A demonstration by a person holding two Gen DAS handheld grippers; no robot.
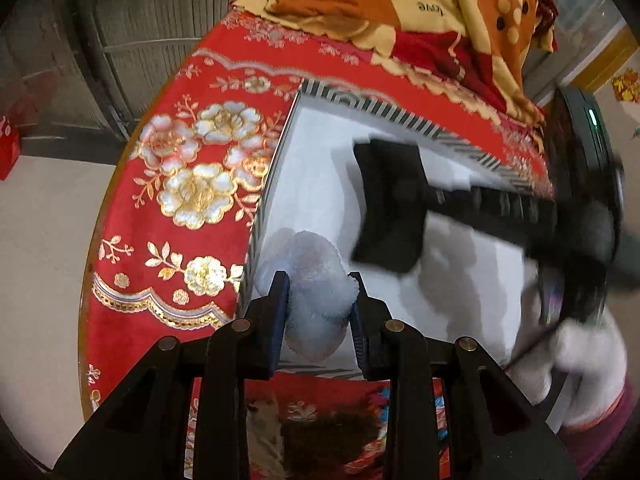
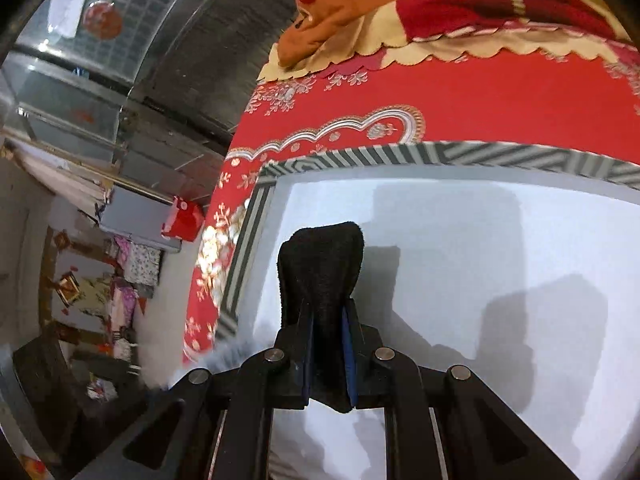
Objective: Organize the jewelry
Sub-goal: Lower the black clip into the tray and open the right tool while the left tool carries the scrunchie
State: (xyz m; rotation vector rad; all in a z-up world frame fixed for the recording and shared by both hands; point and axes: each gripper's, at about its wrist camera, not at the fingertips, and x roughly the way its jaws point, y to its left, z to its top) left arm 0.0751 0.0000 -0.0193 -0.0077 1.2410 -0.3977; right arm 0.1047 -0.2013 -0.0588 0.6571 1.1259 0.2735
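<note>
The black pouch point(image 2: 320, 280) is clamped in the right gripper point(image 2: 326, 344) above the white tray point(image 2: 500, 240). The left gripper point(image 1: 320, 312) grasps a pale fluffy pouch point(image 1: 312, 280) over the tray's near-left corner. The tray rests on a red floral cloth point(image 1: 180, 184), below a folded orange blanket point(image 1: 400, 8).
</note>
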